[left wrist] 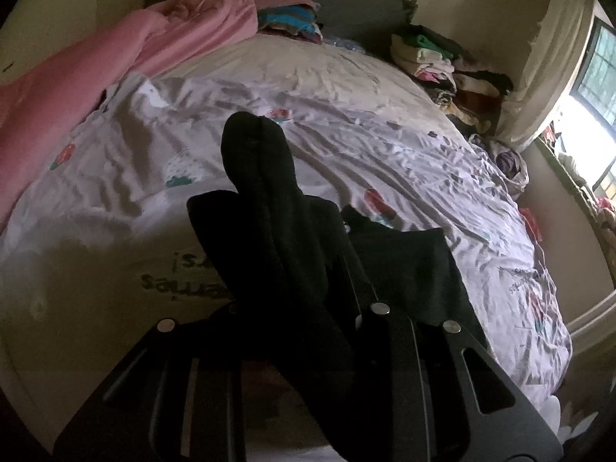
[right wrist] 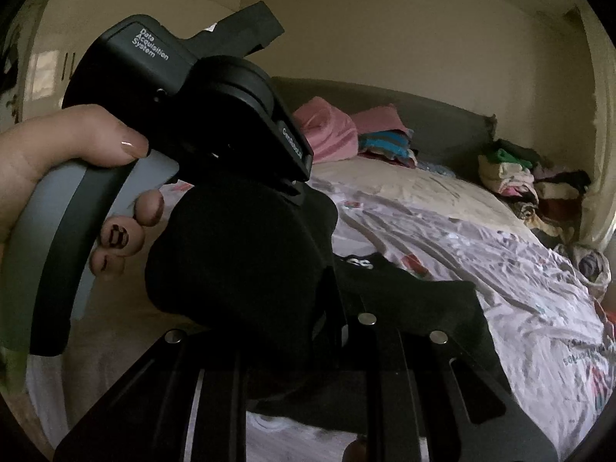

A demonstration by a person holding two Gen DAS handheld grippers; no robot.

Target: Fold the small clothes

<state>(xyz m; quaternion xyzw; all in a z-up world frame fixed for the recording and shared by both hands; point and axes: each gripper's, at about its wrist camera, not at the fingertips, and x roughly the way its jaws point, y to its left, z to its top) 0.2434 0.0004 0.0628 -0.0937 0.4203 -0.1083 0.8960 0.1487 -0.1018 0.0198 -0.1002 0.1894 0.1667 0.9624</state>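
In the left wrist view, a pink blanket (left wrist: 127, 50) lies bunched along the upper left of the frame, beside the grey headboard (left wrist: 358, 19). Below it the bed (left wrist: 346, 88), under a crumpled white sheet printed with small coloured figures, fills the middle. A black sock (left wrist: 265, 192) stands up from the lower centre, pinched between the jaws of the left gripper (left wrist: 304, 269), its rounded end pointing toward the upper centre. Just right of it a second dark cloth (left wrist: 419, 269) lies flat on the sheet, partly behind the gripper's frame. A pile of mixed clothes (left wrist: 442, 65) sits at the upper right against the wall, and a bright window (left wrist: 593, 88) shows at the far right edge. In the right wrist view, a hand (right wrist: 57, 169) at the left edge wraps the grey handle of the left gripper, whose black body rises toward the upper left. At centre, the black sock (right wrist: 238, 254) bulges between the two tools, and the right gripper (right wrist: 308, 327) has its jaws pressed onto the sock's lower part. Right of that lies the dark cloth (right wrist: 423, 300) with white lettering, then the sheet, with the clothes pile (right wrist: 531, 181) at the right.
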